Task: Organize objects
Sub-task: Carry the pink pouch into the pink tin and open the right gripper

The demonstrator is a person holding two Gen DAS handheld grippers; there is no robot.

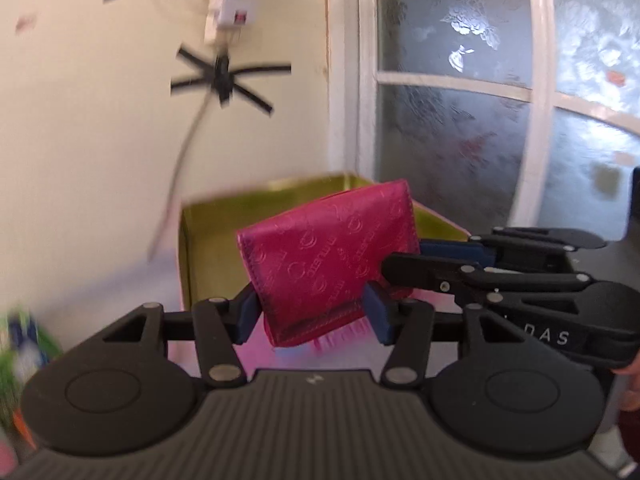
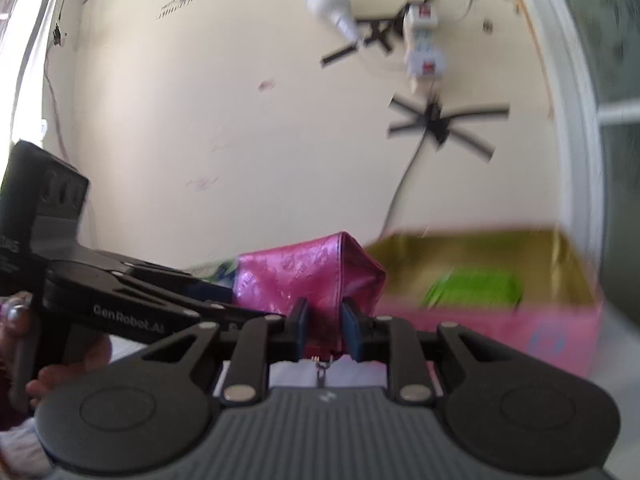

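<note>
- Glossy magenta embossed leather wallet held in the air, clamped from two sides at once, in front of an open box.
- Left gripper closed on the wallet's lower edge, blue pads pressing both sides.
- Right gripper closed tight on another lower edge of the same wallet; in the left wrist view, reaching in from the right with its fingertips at the wallet's right end.
- Wallet's long axis roughly level, tilted up toward the right in the left wrist view; broad face toward that camera, folded edge on top.
- Open rectangular box with pink outside and shiny gold-green lining just behind the wallet, its mouth upward and uncovered; a green packet lying inside.
- Cream wall close behind the box, a taped black cable hanging down it; frosted-glass white-framed door closing in the right side.
- Free room above the box rim; both views blurred.
</note>
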